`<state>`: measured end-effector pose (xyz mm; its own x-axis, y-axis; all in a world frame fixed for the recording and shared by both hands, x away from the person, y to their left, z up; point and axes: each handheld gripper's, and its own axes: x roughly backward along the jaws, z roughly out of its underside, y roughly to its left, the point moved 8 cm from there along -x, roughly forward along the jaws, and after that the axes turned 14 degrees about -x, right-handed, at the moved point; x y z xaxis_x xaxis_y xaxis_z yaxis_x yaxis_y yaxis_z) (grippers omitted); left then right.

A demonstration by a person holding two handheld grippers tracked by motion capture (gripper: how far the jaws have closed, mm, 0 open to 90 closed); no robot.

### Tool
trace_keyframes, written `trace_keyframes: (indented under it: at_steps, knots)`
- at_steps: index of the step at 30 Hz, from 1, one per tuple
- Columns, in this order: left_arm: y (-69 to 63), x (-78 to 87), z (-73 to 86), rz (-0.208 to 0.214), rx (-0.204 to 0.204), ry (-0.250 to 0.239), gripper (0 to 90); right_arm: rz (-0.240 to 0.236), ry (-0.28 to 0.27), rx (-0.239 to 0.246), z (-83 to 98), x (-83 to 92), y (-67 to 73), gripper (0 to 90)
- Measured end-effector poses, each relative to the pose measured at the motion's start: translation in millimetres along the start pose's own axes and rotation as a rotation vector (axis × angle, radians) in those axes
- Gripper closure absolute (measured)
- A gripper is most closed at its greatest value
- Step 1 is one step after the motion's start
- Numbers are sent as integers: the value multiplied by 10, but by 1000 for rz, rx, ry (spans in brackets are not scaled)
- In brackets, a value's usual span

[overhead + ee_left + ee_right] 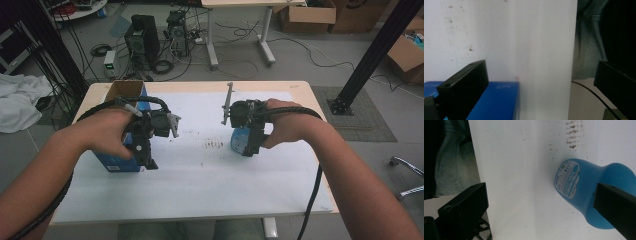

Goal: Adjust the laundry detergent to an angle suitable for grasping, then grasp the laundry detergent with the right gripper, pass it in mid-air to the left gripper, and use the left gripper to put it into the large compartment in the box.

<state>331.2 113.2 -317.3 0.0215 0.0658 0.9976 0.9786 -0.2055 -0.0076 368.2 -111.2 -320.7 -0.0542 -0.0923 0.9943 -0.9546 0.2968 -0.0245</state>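
Observation:
A tall blue box (114, 162) with an open cardboard top stands at the left of the white sheet (200, 175). My left gripper (146, 152) is held against its right side, pointing down. In the left gripper view my left gripper (540, 72) stands open, and the blue box (496, 100) lies beside the left jaw. A blue bottle (239, 140) with a printed label stands right of the middle. My right gripper (250, 144) hovers over it. In the right gripper view my right gripper (540, 191) is open, with the bottle (584, 187) just behind the right jaw, nothing between the jaws.
Brown smudges (215, 145) mark the sheet between the two hands. The table's near edge (200, 216) is close to the person's lap. Beyond the far edge are computer towers (142, 40), cables and cardboard boxes (307, 17). A black post (375, 55) rises at the right.

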Motion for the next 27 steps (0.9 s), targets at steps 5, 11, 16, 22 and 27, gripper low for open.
trace_keyframes:
  at_steps: [5,11,16,22,27]
  knots:
    - [1,24,0,-1,0,3,1,-2,-2,1,7,15,17,0]
    - [-1,57,11,-8,2,15,1,2,-14,-5,22,37,5,0]
    - [28,67,-19,-15,-3,9,1,5,-19,-3,25,37,-9,0]
    - [48,58,-44,-18,-2,-1,1,8,-10,-6,42,31,-26,0]
    - [42,66,-47,-17,-7,10,1,7,-17,-3,59,45,6,0]
